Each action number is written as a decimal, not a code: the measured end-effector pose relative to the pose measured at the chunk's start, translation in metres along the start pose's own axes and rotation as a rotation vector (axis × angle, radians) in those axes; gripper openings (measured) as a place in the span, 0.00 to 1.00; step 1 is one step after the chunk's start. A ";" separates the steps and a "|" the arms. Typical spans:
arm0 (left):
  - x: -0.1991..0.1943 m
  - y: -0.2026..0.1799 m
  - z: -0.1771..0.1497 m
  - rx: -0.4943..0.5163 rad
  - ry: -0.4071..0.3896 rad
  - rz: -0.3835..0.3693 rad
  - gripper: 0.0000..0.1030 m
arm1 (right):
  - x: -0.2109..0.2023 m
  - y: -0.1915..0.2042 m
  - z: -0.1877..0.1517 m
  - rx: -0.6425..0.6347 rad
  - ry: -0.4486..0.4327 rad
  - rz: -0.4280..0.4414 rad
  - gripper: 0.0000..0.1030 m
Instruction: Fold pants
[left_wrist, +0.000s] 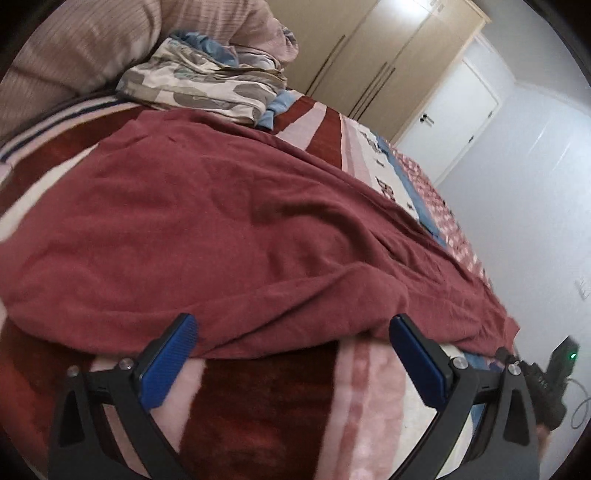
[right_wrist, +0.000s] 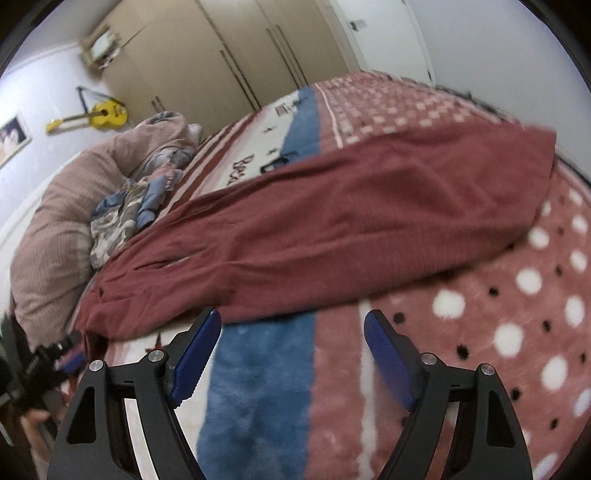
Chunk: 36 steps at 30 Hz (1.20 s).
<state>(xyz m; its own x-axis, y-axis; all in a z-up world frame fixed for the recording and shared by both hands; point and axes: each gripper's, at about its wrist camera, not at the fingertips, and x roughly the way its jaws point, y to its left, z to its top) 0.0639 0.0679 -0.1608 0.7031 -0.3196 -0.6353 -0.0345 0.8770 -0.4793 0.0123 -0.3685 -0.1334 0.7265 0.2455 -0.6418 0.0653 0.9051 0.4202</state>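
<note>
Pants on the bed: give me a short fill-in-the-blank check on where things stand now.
1. The pants lying on the bed are dark ____.
2. The jaws of the left gripper stand ____, with nothing pinched.
3. The right gripper hovers over a ____ stripe of the blanket.
4. On the wall hangs a yellow ____.

Missing words: red; open; blue; guitar

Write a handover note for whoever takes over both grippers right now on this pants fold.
Left gripper: jaws open, nothing between the blue pads, at the near edge of the dark red fabric pants.
Right gripper: jaws open and empty, just short of the same edge.
Pants lie spread lengthwise on the patterned plush blanket, wrinkled, apparently with one leg laid over the other. A crumpled camouflage-print garment sits beyond them by the pillow.
Done: pants laid out.
Left: grip the near edge and fold; no cross fold is visible yet.
</note>
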 end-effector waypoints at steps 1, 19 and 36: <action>0.000 0.002 0.001 -0.011 -0.001 -0.009 0.99 | 0.003 -0.006 0.001 0.025 -0.002 0.014 0.75; -0.007 0.026 0.006 -0.205 0.012 -0.079 0.99 | 0.016 -0.040 0.044 0.220 -0.168 -0.236 0.30; -0.033 0.060 0.003 -0.119 -0.078 0.136 0.08 | -0.059 -0.059 0.004 0.132 -0.250 -0.249 0.05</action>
<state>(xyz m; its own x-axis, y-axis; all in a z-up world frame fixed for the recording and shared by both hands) 0.0413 0.1318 -0.1667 0.7387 -0.1686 -0.6525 -0.2130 0.8601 -0.4635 -0.0318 -0.4375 -0.1173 0.8206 -0.0837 -0.5653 0.3368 0.8701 0.3600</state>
